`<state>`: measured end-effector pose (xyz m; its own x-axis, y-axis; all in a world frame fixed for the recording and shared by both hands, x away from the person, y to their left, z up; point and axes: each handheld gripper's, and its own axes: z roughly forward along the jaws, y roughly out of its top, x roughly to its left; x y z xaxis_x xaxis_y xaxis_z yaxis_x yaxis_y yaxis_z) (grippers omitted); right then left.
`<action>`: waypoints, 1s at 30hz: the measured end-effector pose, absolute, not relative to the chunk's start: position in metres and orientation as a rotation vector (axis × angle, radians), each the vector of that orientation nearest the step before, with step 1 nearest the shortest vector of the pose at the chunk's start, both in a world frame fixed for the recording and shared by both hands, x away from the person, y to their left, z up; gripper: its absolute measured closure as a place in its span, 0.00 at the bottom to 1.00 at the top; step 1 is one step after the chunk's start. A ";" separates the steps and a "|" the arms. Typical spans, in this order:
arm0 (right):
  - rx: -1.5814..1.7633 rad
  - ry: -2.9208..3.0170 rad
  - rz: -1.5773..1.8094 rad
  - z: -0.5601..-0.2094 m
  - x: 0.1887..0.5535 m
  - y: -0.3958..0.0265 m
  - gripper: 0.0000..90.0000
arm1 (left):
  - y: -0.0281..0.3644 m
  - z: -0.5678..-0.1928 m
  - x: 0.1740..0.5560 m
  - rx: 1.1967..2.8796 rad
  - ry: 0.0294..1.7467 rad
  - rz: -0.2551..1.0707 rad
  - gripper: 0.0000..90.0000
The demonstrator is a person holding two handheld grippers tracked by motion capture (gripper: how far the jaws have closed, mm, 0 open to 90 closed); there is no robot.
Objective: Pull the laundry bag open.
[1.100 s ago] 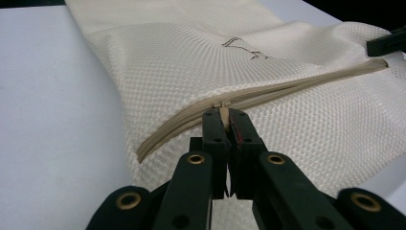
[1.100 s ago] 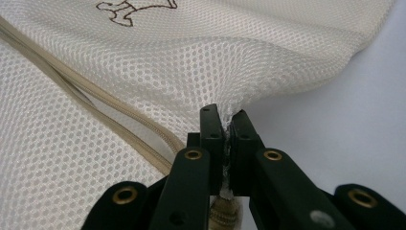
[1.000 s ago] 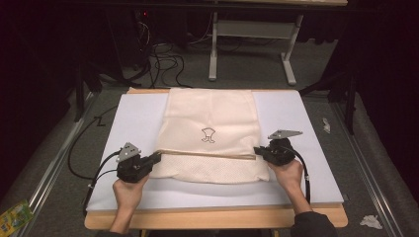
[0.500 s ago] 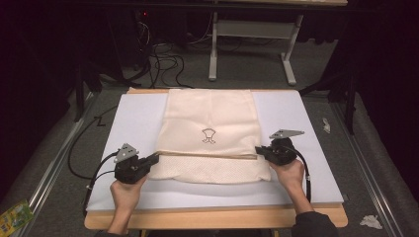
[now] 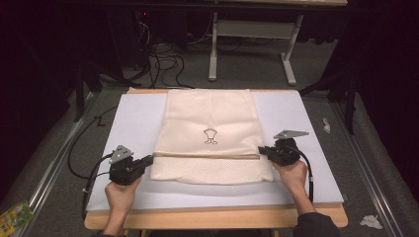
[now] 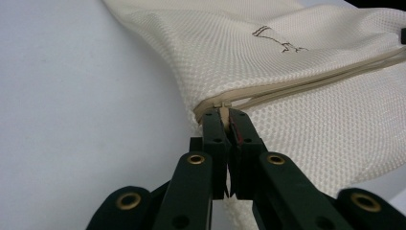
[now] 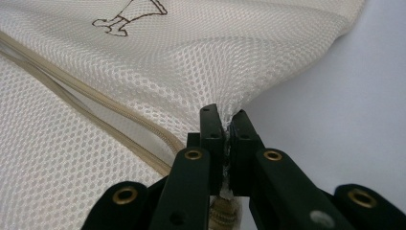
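Mesh bag (image 5: 211,133) flat on white board (image 5: 133,123); left tool (image 6: 225,117) clamped on zipper pull, right tool (image 7: 225,122) clamped on mesh edge

Dim room, dark walls fading to black at upper left and right of frame. Grey carpet floor (image 5: 59,163) lying around wooden tabletop (image 5: 212,217) bearing white board (image 5: 133,118). Grey desk frame (image 5: 249,44) standing at top centre, black cables (image 5: 163,61) trailing beside it. Crumpled paper scrap (image 5: 369,221) lying lower right, green packet (image 5: 12,217) lower left.
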<state>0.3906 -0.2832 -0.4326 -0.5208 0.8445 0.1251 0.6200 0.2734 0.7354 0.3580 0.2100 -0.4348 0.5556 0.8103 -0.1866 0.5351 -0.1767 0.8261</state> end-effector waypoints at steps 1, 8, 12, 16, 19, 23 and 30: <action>1.344 2.258 1.094 -0.433 0.390 -0.283 0.98 | 0.210 -0.436 0.358 1.856 1.104 0.366 0.97; 1.343 2.261 1.076 -0.432 0.390 -0.282 0.98 | 0.211 -0.441 0.360 1.871 1.129 0.366 0.97; 1.351 2.258 1.077 -0.434 0.390 -0.282 0.98 | 0.211 -0.441 0.362 1.865 1.129 0.346 0.97; 1.371 2.257 1.085 -0.435 0.389 -0.283 0.98 | 0.208 -0.442 0.365 1.882 1.129 0.325 0.97; 1.371 2.260 1.093 -0.435 0.388 -0.285 0.98 | 0.207 -0.444 0.367 1.893 1.137 0.304 0.97; 1.389 2.262 1.092 -0.439 0.388 -0.285 0.97 | 0.205 -0.447 0.368 1.908 1.137 0.296 0.97; 1.406 2.264 1.089 -0.444 0.388 -0.286 0.94 | 0.203 -0.449 0.370 1.925 1.136 0.288 0.96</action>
<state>0.3883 -0.2857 -0.4442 -0.4966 0.8533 0.1589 0.6567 0.2497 0.7116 0.3702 0.2034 -0.4489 0.5588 0.8013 -0.2135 0.6032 -0.2161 0.7677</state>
